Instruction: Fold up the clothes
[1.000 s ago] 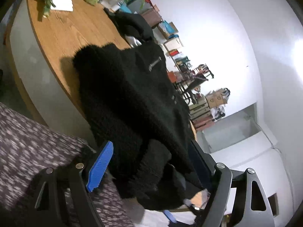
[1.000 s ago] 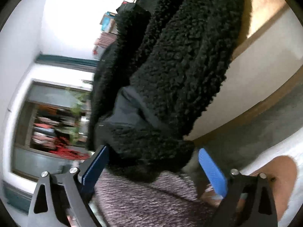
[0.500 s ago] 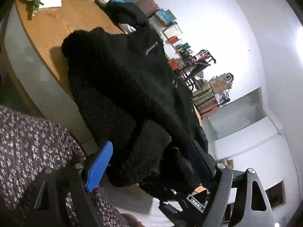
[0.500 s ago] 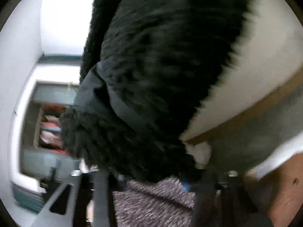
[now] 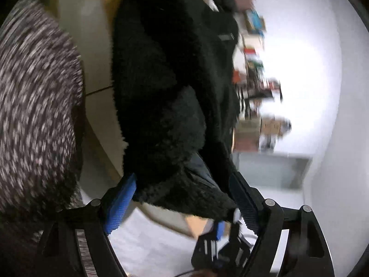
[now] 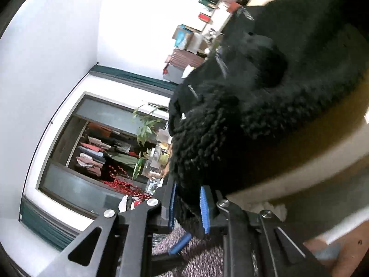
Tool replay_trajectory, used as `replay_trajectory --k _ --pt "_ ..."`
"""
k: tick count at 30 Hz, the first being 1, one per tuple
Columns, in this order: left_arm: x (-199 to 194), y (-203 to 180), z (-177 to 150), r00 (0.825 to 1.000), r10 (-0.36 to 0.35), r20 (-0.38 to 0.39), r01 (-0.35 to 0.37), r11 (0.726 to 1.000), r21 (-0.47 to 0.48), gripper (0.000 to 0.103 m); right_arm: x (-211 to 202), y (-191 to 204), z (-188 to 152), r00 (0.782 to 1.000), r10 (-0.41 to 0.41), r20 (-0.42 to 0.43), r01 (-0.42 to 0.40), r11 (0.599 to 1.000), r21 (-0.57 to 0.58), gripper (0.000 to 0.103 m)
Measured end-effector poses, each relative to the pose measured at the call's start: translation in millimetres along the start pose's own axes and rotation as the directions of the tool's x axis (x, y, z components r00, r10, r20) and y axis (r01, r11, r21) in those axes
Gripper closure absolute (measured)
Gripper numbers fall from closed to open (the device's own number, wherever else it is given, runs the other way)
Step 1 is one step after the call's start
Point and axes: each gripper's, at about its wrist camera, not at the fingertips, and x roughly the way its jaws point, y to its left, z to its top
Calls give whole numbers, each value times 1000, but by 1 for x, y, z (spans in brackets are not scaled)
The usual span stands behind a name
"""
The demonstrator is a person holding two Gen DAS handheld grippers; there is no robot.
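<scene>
A black fleece jacket (image 5: 170,73) hangs over the edge of the wooden table (image 5: 108,2), its lower hem dangling. In the left wrist view my left gripper (image 5: 182,198) stands open, its blue pads on either side of the hem (image 5: 184,191) without pressing it. The right wrist view shows my right gripper (image 6: 186,207) shut on a fold of the same jacket (image 6: 265,87), the fleece pinched between the blue pads (image 6: 204,210). The right gripper also shows low in the left wrist view (image 5: 221,235).
A person's speckled grey clothing (image 5: 34,106) fills the left of the left wrist view, close to the table edge (image 6: 299,166). Behind are a shelf with folded clothes (image 6: 96,152), a plant (image 6: 145,129) and boxes (image 5: 267,127) along a white wall.
The right gripper has closed on the jacket's hem; one second ago it was open around it. The left gripper has swung closer under the hem, still open. Both views rotated.
</scene>
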Motion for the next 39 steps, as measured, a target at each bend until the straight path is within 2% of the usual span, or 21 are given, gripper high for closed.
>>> replay_trajectory --k 4,9,11,13,14,15,16,17,18,20,21,22,24,26,28,33,34,39 --pt "-3 8 -8 995 -20 93 26 998 -61 17 7 10 10 1000 12 24 -12 1000 -16 84" --pt "9 11 -8 992 -19 127 31 996 -86 12 17 24 21 998 45 50 -45 999 -11 84" --pt "23 8 0 995 -26 98 34 996 -81 12 20 27 21 998 57 41 -56 998 -9 84" --pt "44 -3 9 1000 12 9 -12 1000 -4 12 17 26 20 998 42 42 -42 999 0 84" --pt "52 -9 13 999 1 -36 0 1000 23 20 13 25 20 999 28 47 -28 1000 8 84" --pt "54 -12 16 998 -7 -56 9 1000 30 37 10 23 20 999 13 52 -14 1000 16 84" --pt "54 -15 18 998 -1 -64 3 999 38 45 7 22 20 998 -1 56 0 1000 25 84" --pt "52 -17 21 998 -3 -64 5 999 44 64 3 20 20 998 -16 61 14 999 33 84" --pt "49 -18 23 998 -6 -63 10 999 50 71 0 19 20 997 -30 65 28 999 42 81" --pt "43 -20 28 998 -18 -66 22 998 55 76 -7 16 20 996 -59 74 55 997 59 54" --pt "41 -21 29 997 -26 -70 30 998 53 78 -11 14 19 994 -81 79 76 995 70 31" --pt "39 -23 30 997 -29 -70 33 997 65 78 -17 12 17 988 -124 88 116 989 93 21" --pt "35 -27 29 997 -31 -70 38 995 94 79 -29 3 13 985 -151 80 137 979 153 12" --pt "32 -31 30 997 -33 -73 42 992 116 79 -39 -9 6 990 -127 60 110 968 227 11" --pt "29 -34 31 996 -36 -78 45 991 128 79 -41 -14 3 993 -105 50 89 960 264 5" --pt "24 -27 30 997 -36 -74 44 992 117 79 -17 -5 18 997 -62 42 48 962 270 3" --pt "24 -27 29 997 -37 -73 46 992 118 79 -10 -2 22 998 -53 40 41 963 265 0" --pt "26 -28 26 997 -44 -67 52 990 130 80 27 -8 41 980 -198 -5 194 954 229 0"
